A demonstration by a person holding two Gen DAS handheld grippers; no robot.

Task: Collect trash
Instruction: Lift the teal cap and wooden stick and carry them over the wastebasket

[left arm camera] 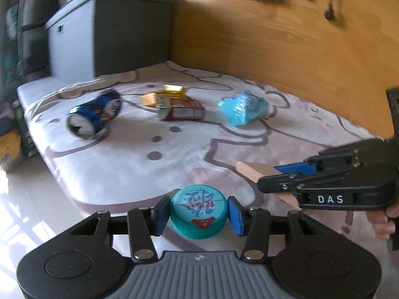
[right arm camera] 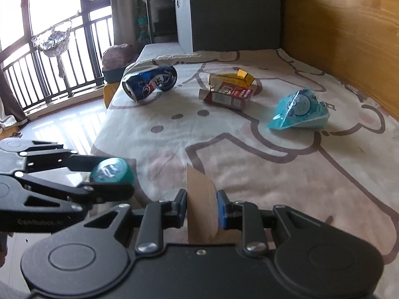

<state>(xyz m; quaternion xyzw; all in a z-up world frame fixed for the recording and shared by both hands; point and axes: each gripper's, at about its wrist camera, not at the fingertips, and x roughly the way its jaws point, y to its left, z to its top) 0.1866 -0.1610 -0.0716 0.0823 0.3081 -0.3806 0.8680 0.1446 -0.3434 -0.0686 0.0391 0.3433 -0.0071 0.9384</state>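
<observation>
My left gripper [left arm camera: 198, 214] is shut on a teal bottle cap [left arm camera: 198, 205], printed top facing up, over the near edge of a white patterned rug [left arm camera: 174, 164]. From the right wrist view, that left gripper [right arm camera: 112, 175] and the cap [right arm camera: 111, 170] hang at the left. My right gripper [right arm camera: 202, 208] is shut on a brown paper piece [right arm camera: 200, 194] that stands upright between its blue pads; it also shows as the right gripper [left arm camera: 269, 177] holding the brown paper piece [left arm camera: 251, 170]. On the rug lie a blue can [right arm camera: 149, 83], a red carton [right arm camera: 228, 96], a yellow box [right arm camera: 245, 77] and a light blue packet [right arm camera: 299, 109].
A grey storage box [right arm camera: 224, 12] stands at the rug's far end beside a wooden wall [right arm camera: 349, 37]. Shiny tile floor [right arm camera: 69, 124] runs along the rug's left side toward a window with a black railing [right arm camera: 49, 69]. Bags sit on the floor at the left [left arm camera: 10, 149].
</observation>
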